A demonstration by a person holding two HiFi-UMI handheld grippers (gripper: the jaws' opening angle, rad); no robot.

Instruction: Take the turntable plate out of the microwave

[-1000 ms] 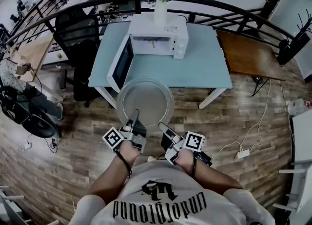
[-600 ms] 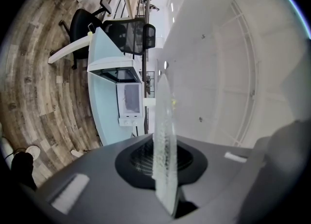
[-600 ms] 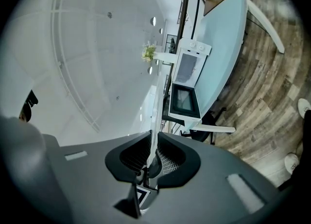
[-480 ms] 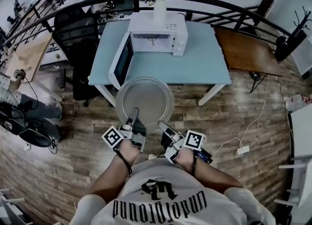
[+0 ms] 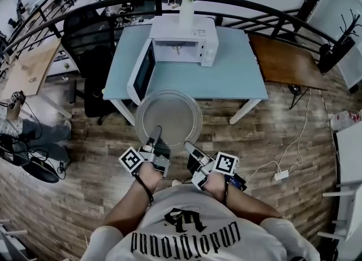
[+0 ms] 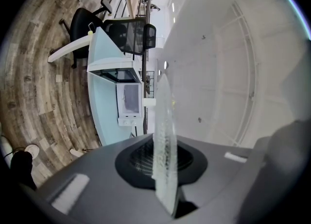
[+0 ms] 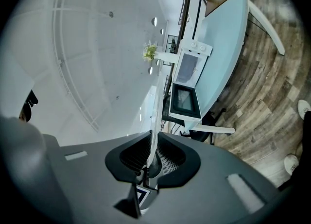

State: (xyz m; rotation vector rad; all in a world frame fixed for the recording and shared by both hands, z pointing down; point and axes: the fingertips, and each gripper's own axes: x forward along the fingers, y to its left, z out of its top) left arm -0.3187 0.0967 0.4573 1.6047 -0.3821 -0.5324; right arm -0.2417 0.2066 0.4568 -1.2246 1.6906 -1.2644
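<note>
Grip first: your left claw [image 6: 163,162] is closed almost fully, its pads pressing on the rim of the glass turntable plate [image 5: 168,115], which stands edge-on between the jaws in the left gripper view. Your right claw [image 7: 153,157] is closed down on the near rim in the same way.

In the head view the plate hangs about level in front of you, over the wooden floor [image 5: 271,135]. Its far side overlaps the near edge of the blue worktop [image 5: 226,78]. It is well clear of the microwave [image 5: 184,42], whose door [image 5: 141,70] stands open to the left. A vase of flowers [image 5: 185,5] stands on top of it.

I judge the removal done, and you are now carrying. Next you need a place to set the plate down; the bare worktop before the microwave looks likeliest. Move both hands forward together and level, so the glass neither twists nor slips, and loosen only once it lies flat.
</note>
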